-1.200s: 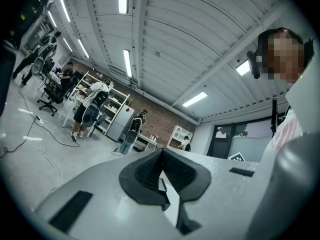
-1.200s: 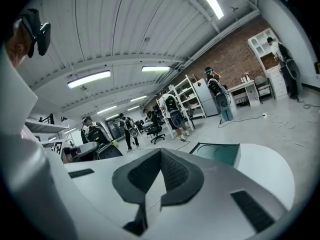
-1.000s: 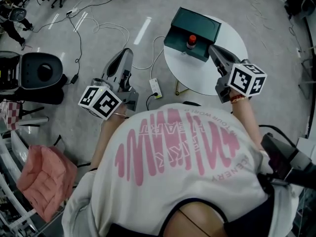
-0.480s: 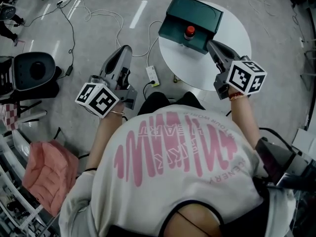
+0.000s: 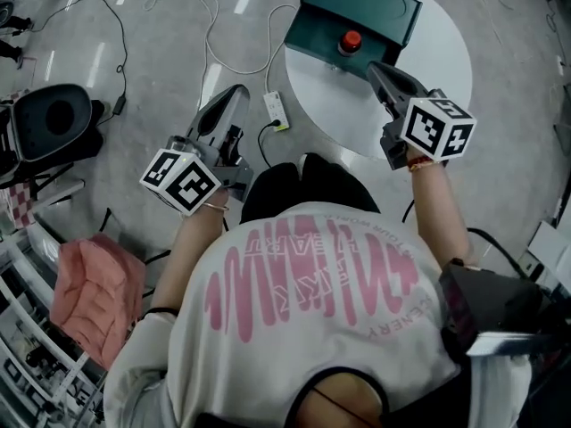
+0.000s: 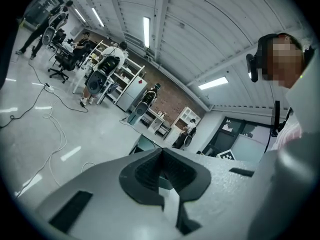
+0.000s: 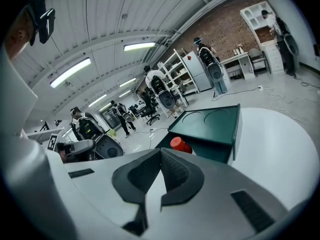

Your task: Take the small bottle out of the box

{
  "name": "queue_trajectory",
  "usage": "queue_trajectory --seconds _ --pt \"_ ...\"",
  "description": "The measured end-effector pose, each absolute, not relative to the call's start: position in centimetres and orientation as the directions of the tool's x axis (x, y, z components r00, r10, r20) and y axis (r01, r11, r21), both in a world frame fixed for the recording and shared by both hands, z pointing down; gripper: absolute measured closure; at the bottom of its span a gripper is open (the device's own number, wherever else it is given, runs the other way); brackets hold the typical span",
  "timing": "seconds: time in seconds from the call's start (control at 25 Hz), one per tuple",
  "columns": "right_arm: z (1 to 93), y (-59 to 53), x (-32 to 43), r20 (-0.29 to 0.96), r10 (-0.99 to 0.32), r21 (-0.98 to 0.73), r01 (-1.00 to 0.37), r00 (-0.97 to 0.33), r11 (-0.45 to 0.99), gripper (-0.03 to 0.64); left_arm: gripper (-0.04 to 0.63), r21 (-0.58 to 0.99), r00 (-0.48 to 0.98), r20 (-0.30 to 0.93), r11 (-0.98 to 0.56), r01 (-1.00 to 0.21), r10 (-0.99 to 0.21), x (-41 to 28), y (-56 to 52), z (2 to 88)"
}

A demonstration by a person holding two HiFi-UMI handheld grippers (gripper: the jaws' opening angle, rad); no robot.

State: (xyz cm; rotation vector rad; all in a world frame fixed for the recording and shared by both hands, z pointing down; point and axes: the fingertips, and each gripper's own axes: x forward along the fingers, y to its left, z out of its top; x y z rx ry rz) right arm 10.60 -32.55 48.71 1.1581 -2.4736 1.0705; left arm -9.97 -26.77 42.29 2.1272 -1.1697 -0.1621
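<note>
**Head view**
- Small bottle with red cap (image 5: 350,41): upright in the open near part of the dark green box (image 5: 357,3); not yet taken out.
- Box: on the far side of the round white worktop (image 5: 357,119).
- Right tool (image 5: 375,68): over the worktop, tip near the box's front and just beside the bottle, apart from both.
- Left tool (image 5: 236,94): off the worktop's edge, over the grey floor with its white power strip (image 5: 275,108); well apart from the box.
- Risk: box unsteadied with the left tool this far off; likely to slide on the smooth top or lift along with the bottle.

**Left gripper view**
- Left tool (image 6: 161,151): jaws together, nothing between them.
- Box (image 6: 144,144): only a green edge showing past the jaws.
- Risk: slow to brace the box from here.

**Right gripper view**
- Right tool (image 7: 160,151): jaws together, nothing held.
- Red cap (image 7: 179,145): just above and right of the jaw tips, against the box (image 7: 210,121).
- Risk: closed jaws can only nudge the cap and tip the bottle against the box wall; a pinch on the round cap alone may slip.

**Against the earlier frame**
- Both tools: lower, nearer worktop height.
- Worktop and box: larger and higher in the head view.
- Dark trousers (image 5: 303,181): now in sight below the worktop's edge.
- Bottle: same spot in the box.
- Right tool: jaws together, as before.
</note>
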Motion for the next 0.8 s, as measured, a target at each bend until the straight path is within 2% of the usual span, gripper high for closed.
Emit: queue_trajectory --seconds 0.16,0.48,0.6,0.8 --pt "50.3 -32.6 9.9 0.491 -0.563 -0.516 -0.742 -0.665 0.427 0.614 0.588 0.632 0.581 0.202 -0.348 -0.693 -0.789 -10.2 -27.1 42.6" --pt "50.2 -34.4 9.6 0.503 -0.572 -0.477 -0.760 -0.648 0.442 0.608 0.588 0.637 0.620 0.297 -0.333 -0.695 -0.726 -9.3 -26.8 44.2" --pt "50.4 -34.8 9.7 0.498 -0.574 -0.488 -0.757 -0.650 0.434 0.527 0.588 0.643 0.615 0.329 -0.307 -0.702 -0.717 -9.4 -26.3 45.5" --pt "50.2 -35.8 9.0 0.497 -0.570 -0.468 -0.756 -0.654 0.458 0.431 0.588 0.655 0.620 0.345 -0.293 -0.697 -0.704 -9.4 -26.4 46.2"
